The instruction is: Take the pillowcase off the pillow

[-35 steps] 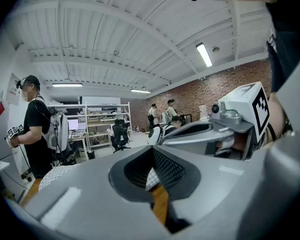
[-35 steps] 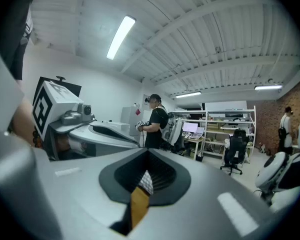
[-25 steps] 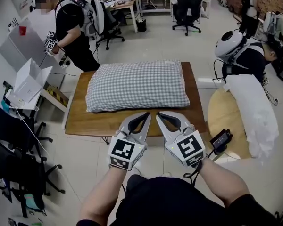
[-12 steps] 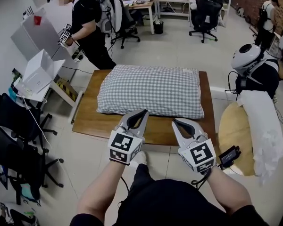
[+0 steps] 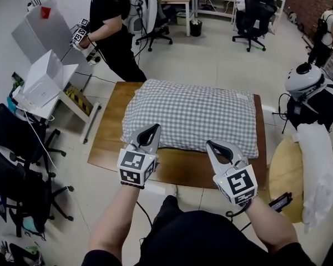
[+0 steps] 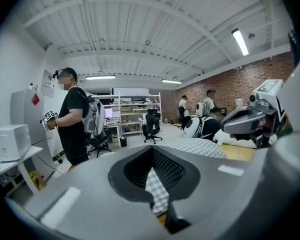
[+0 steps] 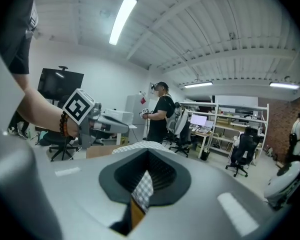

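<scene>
- Since a second ago, swung from side by side to well apart and carried up to the pillow's near edge: left hand-held gripper and right hand-held gripper.
- Both shut, jaw tips pressed together, nothing pinched. Only a sliver of checked cloth seen beyond, through the hollow between each pair of jaws.
- Left tips over the near left corner of the pillow in the head view, right tips just at its near edge toward the right. Contact with the cloth not clear.
- Pillow lying flat across the middle of the bench, long side toward the person, fully inside the pillowcase.
- Pillowcase: woven cloth in small grey-and-white checks, soft and faintly rumpled, drawn over a plump rectangular filling with rounded corners and a puffed middle.
- Bench: flat rectangular top of smooth brown wood, bare along the left and near sides.
- Grippers: smooth grey curved shells, dark ridged lining inside the jaws, a cube with black-and-white square markers at the back of each.
</scene>
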`<state>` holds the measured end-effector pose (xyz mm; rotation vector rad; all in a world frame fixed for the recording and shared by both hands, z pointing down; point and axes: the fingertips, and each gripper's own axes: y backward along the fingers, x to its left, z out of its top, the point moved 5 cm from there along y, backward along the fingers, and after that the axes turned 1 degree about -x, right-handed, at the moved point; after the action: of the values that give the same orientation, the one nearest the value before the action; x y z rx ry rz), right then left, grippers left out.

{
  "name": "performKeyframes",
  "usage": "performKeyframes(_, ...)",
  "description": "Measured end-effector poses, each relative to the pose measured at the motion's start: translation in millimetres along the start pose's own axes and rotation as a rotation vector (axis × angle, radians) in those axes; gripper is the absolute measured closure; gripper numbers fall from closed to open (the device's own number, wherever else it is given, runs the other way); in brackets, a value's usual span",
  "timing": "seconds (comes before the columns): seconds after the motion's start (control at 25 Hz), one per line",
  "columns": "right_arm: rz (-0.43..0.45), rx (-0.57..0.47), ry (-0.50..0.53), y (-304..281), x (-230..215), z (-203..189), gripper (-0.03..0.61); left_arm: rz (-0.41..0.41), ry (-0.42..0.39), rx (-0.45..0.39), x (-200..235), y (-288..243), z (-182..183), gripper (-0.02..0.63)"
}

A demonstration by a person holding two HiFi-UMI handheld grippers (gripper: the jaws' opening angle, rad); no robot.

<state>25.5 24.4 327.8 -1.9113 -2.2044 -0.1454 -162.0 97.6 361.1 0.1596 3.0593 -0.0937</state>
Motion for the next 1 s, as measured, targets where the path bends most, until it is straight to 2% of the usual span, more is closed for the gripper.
performKeyframes(0.36,0.014,0.060,-0.008,-141,-14,-2,0.577,0.052,0.098,0.069,148,-51,-55,0.612)
performKeyframes(0.52,0.036,0.094,0.000,-196,-12,-4,0.577,0.061,0.134,0.101,205,-67,-79,0.612)
performKeyframes(0.64,0.031,0.151,-0.038,-229,-12,-4,0.577,0.060,0.157,0.123,238,-80,-98,0.610)
performKeyframes(0.72,0.042,0.134,-0.005,-250,-14,-9,0.577,0.051,0.177,0.131,255,-89,-114,0.579)
performKeyframes(0.84,0.052,0.137,0.006,-277,-11,-20,0.577,0.026,0.234,0.146,280,-101,-143,0.471)
performKeyframes(1.0,0.049,0.187,-0.042,-306,-2,-37,0.577,-0.029,0.389,0.163,312,-116,-186,0.321)
